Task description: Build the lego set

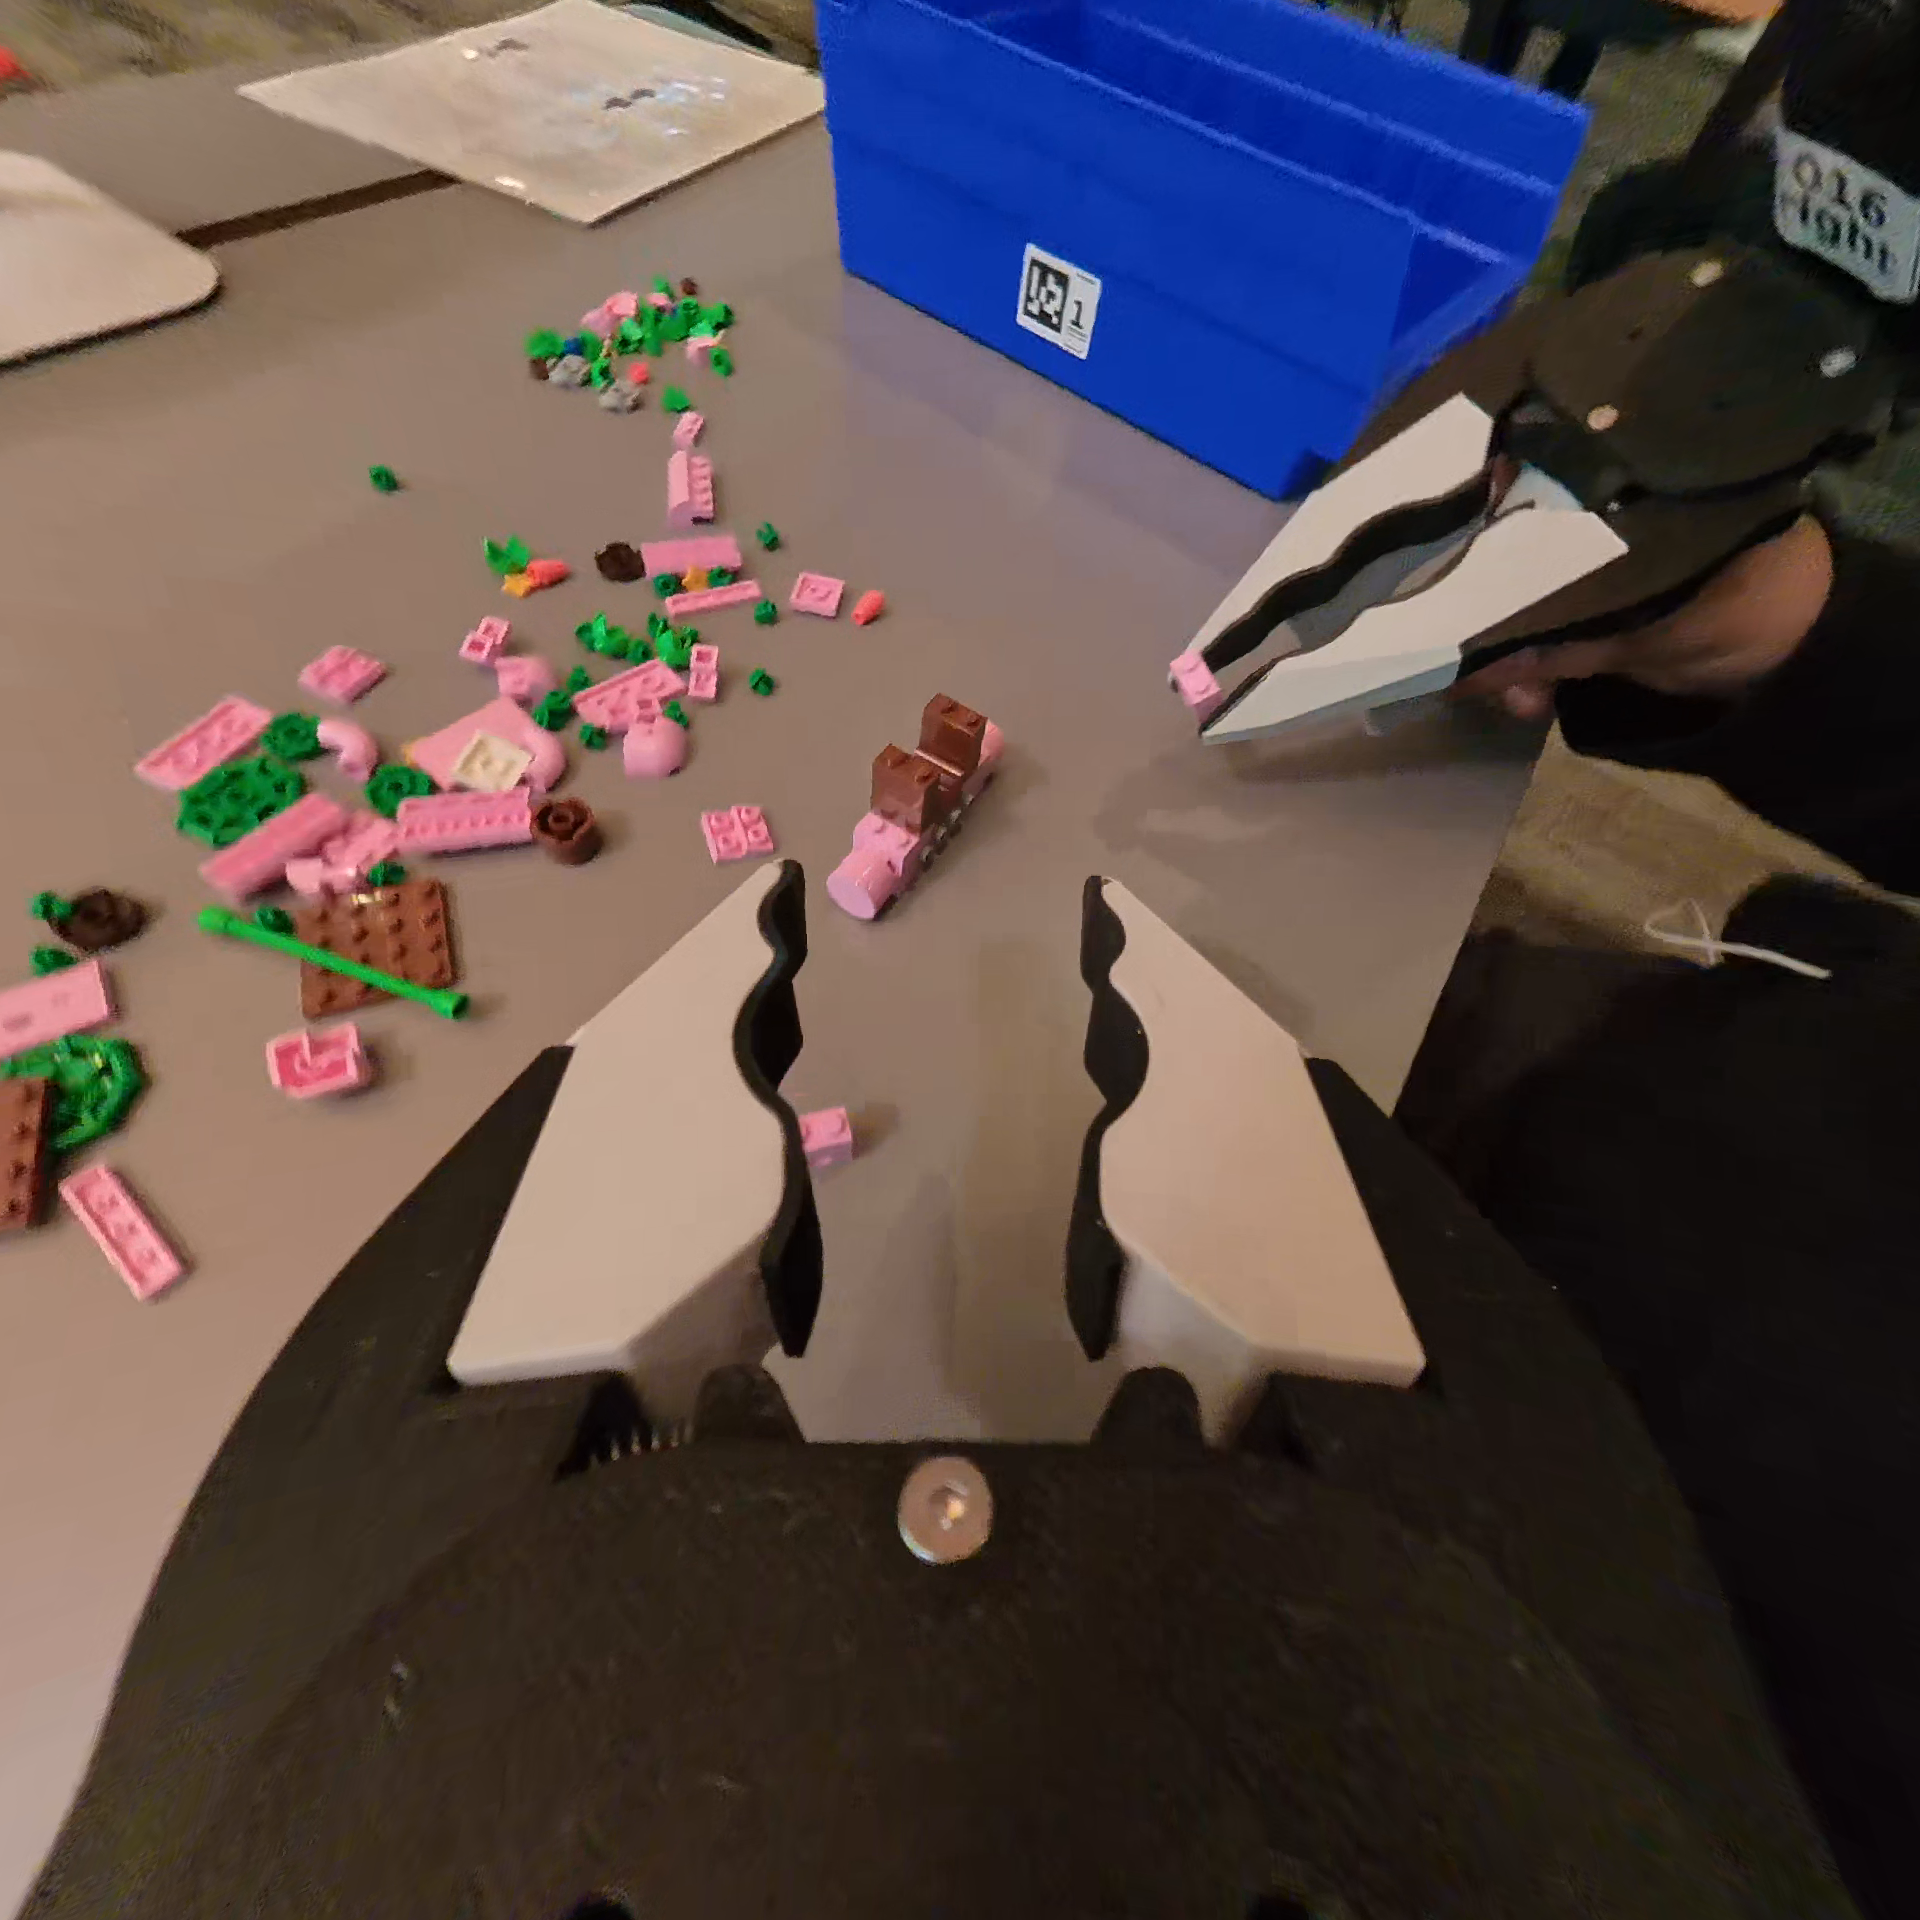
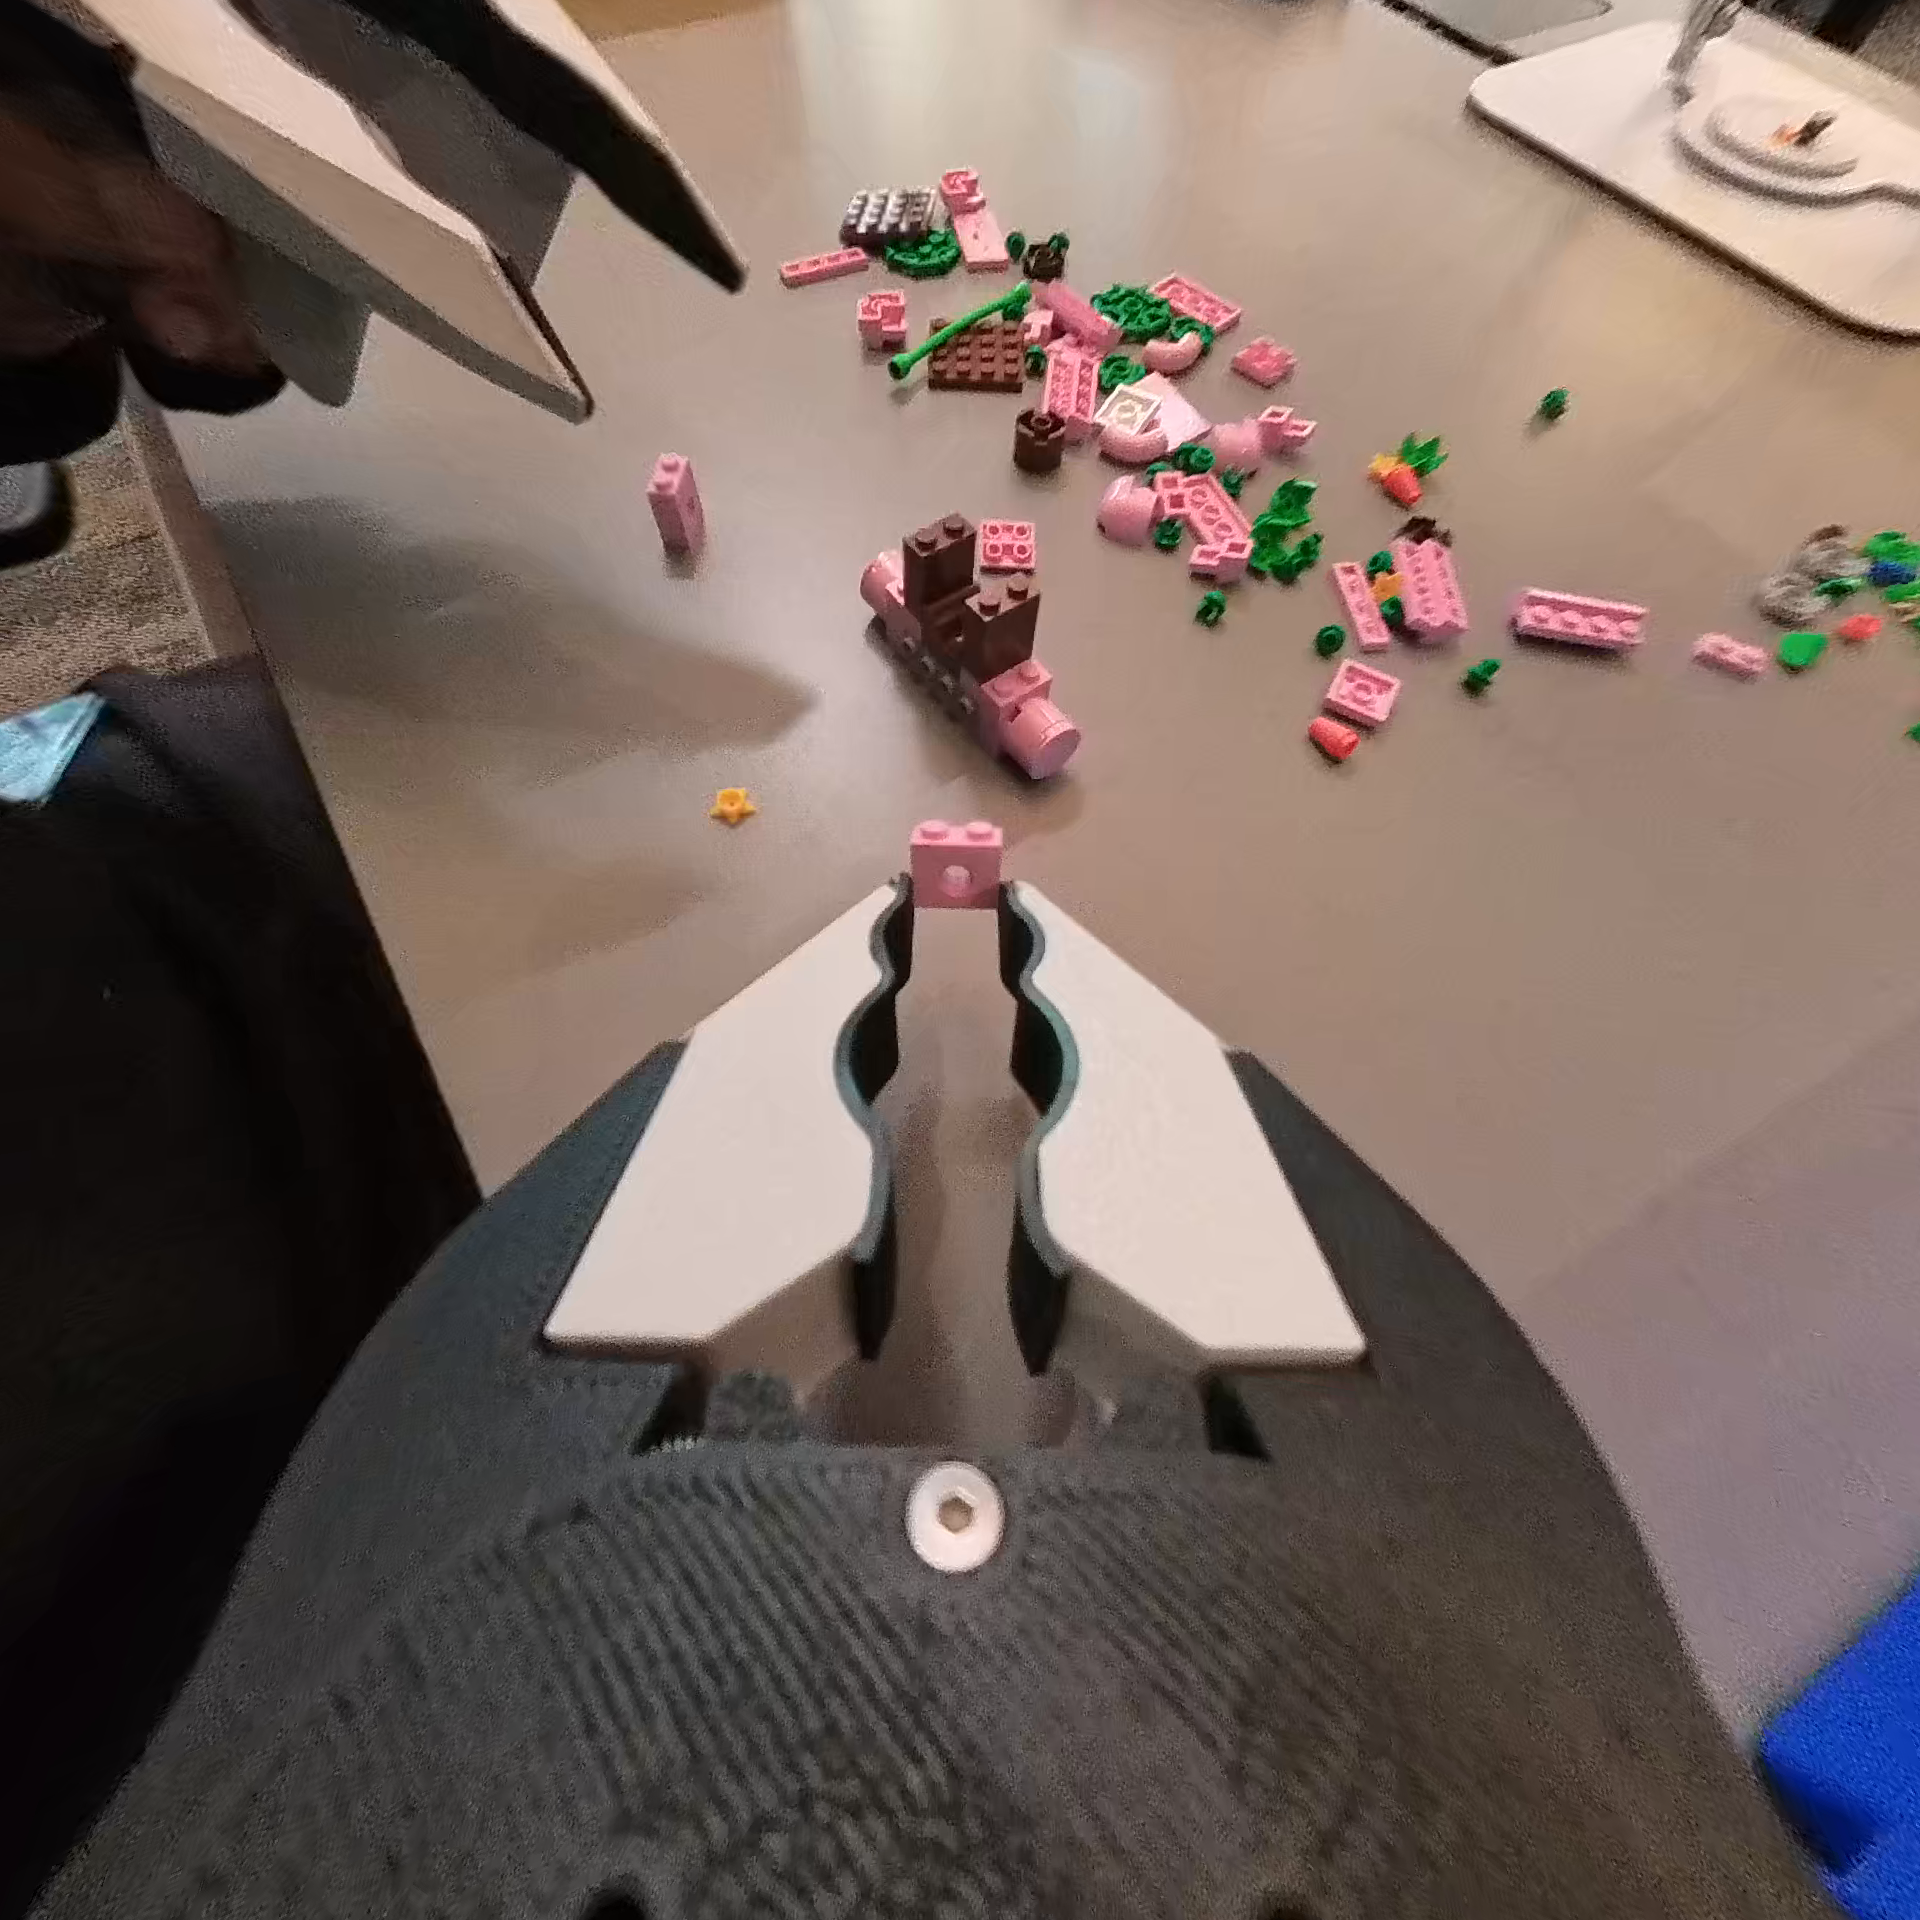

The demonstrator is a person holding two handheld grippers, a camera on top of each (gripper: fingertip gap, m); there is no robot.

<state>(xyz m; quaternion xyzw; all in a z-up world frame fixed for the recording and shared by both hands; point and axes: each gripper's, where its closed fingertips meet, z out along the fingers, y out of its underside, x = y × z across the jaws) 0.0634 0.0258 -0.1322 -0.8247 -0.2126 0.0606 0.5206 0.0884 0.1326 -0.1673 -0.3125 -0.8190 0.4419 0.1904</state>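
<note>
Nearby, loose bricks (image 2: 1195, 416), blue bin (image 1: 1195, 187), paper sheet (image 1: 540, 104)

Hand-held gripper (image 2: 956, 894) pinches pink brick (image 2: 957, 865) — aloft.

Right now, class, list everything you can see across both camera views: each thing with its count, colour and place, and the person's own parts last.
Table: one, grey, under everything.
Loose bricks: many, uncounted, mostly pink, green and brown, scattered to the left gripper's left.
Partial build: one, pink and brown, lying on the table ahead of the left gripper.
Small pink brick: one, on the table between the left gripper's fingers.
Held pink brick: one, at the right gripper's tips.
Yellow star piece: one, near the table edge.
Bin: one, blue, far side.
Sheet: one, pale, far left.
Left gripper: open, above the table.
Right gripper: shut on the brick.
</note>
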